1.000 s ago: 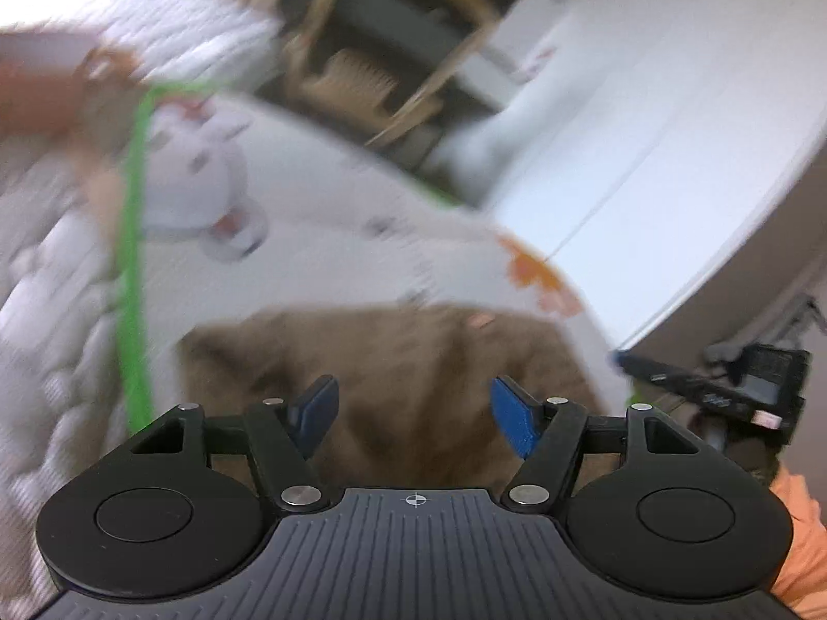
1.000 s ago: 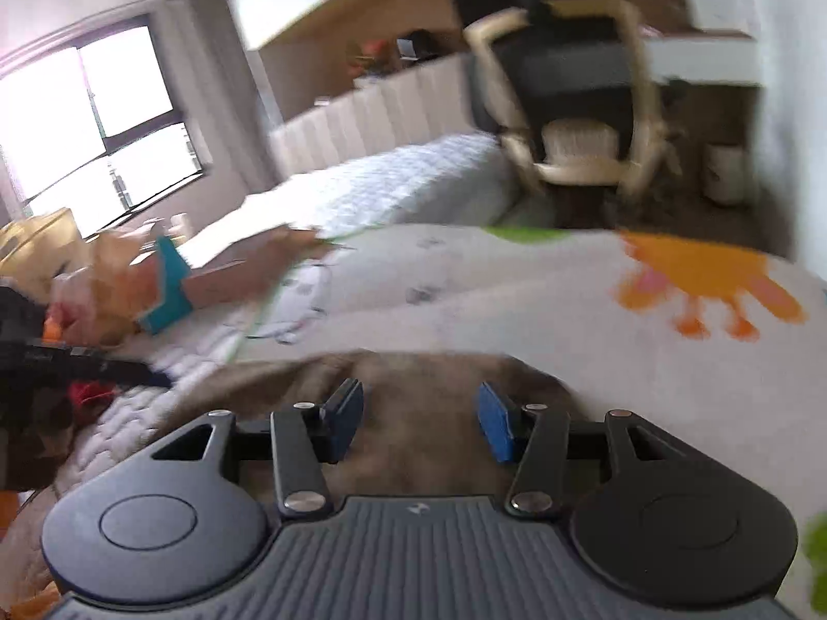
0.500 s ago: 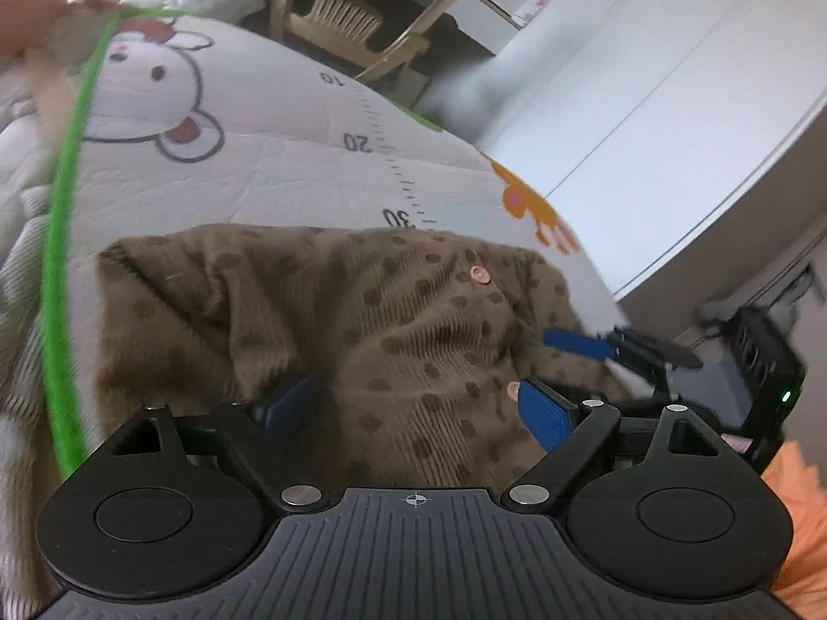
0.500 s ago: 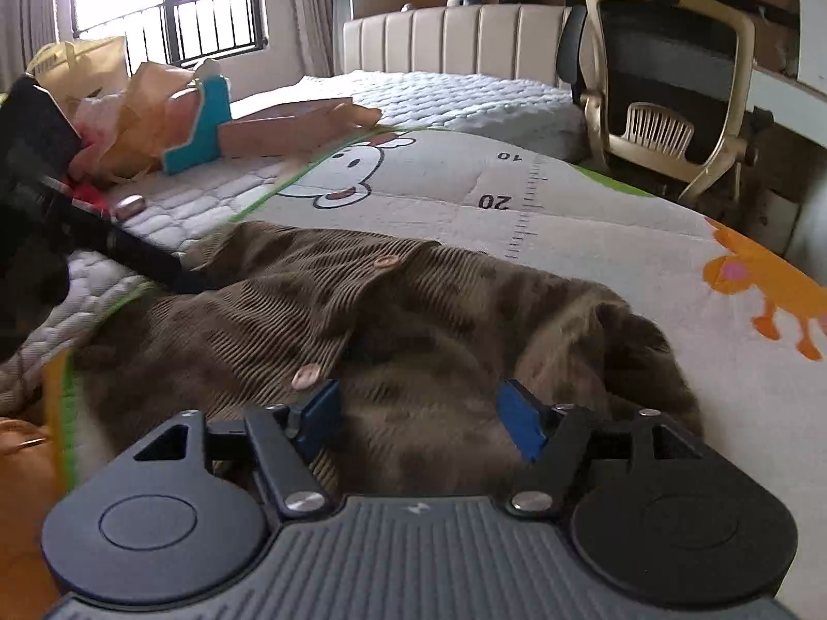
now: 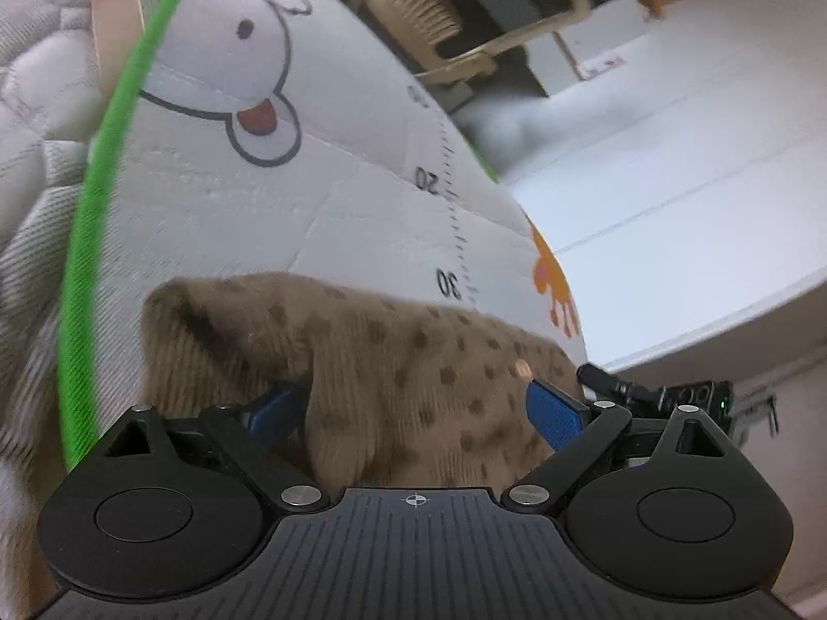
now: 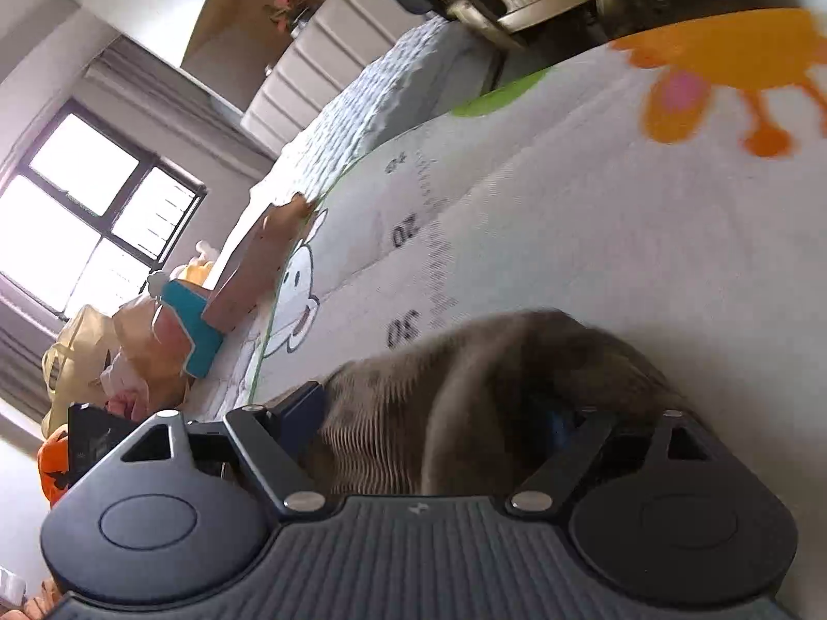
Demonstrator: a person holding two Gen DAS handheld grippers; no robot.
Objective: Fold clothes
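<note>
both grippers were spread wide around the brown dotted garment (image 5: 413,361), which lay bunched on the white printed mat (image 5: 362,206). the left gripper (image 5: 413,408) and the right gripper (image 6: 439,413) had cloth between their fingers, not yet clamped.

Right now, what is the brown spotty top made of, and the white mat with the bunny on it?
The brown spotted buttoned top looks like soft ribbed corduroy, matte: fine raised lines run across it, with darker dots. It could be a ribbed knit instead. The white cartoon-printed mat beneath it seems to be quilted padded fabric, judging by its stitched seams and puffy panels, with a green woven edge binding.
</note>
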